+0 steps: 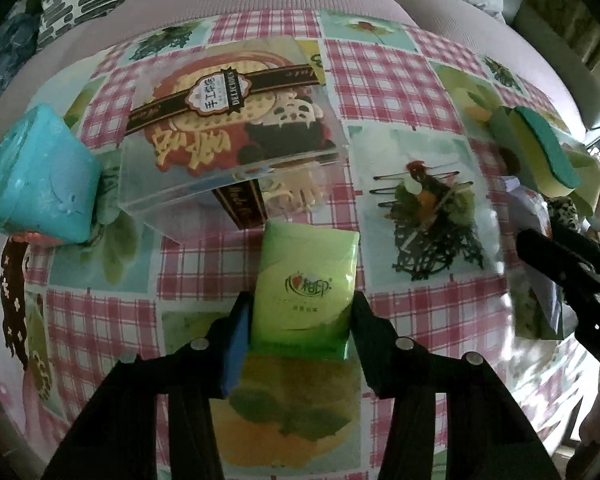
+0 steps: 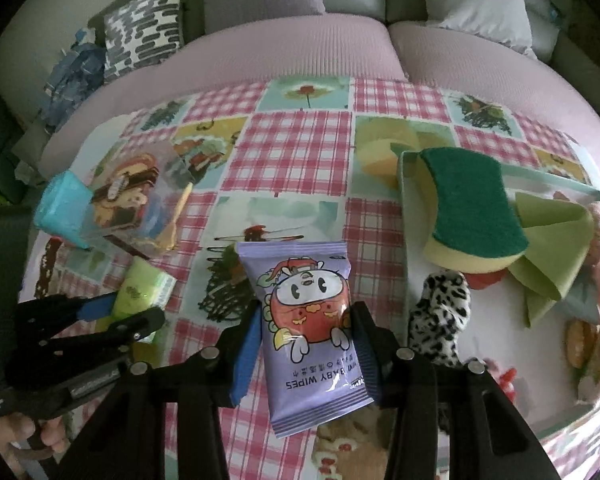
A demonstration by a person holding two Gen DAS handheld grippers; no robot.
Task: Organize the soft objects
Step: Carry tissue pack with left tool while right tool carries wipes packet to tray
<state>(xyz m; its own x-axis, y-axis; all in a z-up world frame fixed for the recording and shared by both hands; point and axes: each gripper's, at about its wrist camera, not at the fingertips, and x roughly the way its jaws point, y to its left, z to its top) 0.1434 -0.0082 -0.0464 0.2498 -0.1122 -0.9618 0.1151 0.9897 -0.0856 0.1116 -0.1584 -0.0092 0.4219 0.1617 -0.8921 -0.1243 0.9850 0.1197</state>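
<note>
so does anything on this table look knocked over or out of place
Yes. The clear box lies tipped on its side near the blue pack. In the tray, the sponge leans on a green cloth instead of lying flat.

"BABY WIPES" on purple packet (image 2: 312,332); "DELICIOUS" on clear box (image 1: 236,120).
</note>
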